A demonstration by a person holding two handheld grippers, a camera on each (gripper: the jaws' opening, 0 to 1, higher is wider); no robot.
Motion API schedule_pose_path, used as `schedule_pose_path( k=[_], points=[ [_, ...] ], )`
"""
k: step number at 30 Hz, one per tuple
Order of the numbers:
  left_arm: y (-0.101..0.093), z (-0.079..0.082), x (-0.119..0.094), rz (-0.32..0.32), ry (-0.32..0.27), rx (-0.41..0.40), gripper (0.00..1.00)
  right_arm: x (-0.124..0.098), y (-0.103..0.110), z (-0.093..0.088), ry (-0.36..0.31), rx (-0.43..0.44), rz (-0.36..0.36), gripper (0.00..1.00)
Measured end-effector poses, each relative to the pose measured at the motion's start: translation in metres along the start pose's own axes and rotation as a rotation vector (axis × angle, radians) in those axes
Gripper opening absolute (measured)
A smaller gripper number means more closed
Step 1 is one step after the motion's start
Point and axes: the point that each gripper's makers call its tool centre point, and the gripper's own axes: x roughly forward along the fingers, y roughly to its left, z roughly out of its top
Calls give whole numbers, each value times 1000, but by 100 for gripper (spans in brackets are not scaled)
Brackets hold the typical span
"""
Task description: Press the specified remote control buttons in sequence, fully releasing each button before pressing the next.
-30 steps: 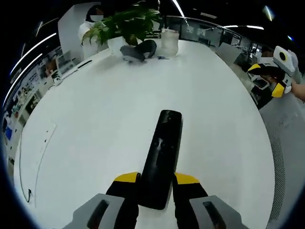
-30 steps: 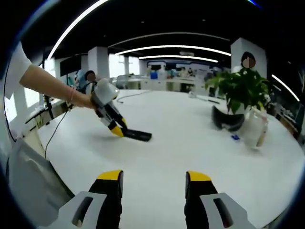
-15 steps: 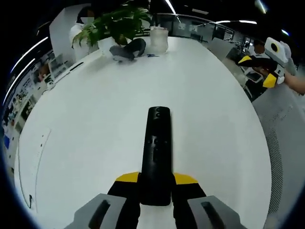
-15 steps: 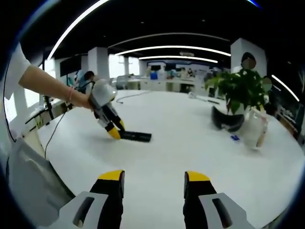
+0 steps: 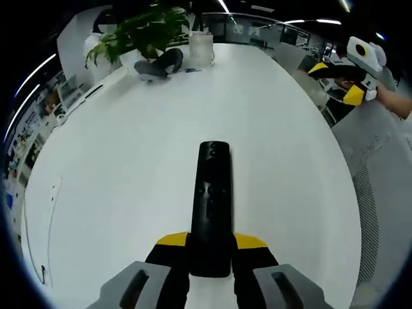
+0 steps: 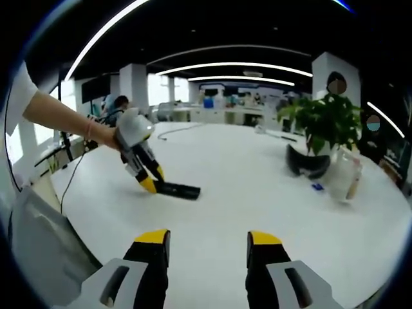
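Remote point(image 5: 212, 206) on table point(image 5: 129, 161), plant point(image 5: 138, 32) at far edge

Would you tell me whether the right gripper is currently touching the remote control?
No: the right gripper hangs open above bare table, well apart from the remote control held by the left gripper.

Nothing here can be read; the black remote control point(image 5: 211, 206) at six o'clock in the left gripper view shows only plain buttons, too small and blurred for any marking.
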Motion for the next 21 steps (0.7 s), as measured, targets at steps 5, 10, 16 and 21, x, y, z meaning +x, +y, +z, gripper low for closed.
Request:
schedule_pose_path(
  k=[5,10,16,21],
  points=[
    [-8,-2,-1,-12,24,19,23,0,1,0,1,-1,2,44],
    [-17,-4,-1,-17,45,37,23,0,2,-1,5,-4,9,43],
    [-26,-7,-2,-19,58,46,23,0,3,-1,7,-7,12,43],
    [-33,-8,-3,-21,63,51,23,0,4,-2,9,-9,12,42]
  ],
)
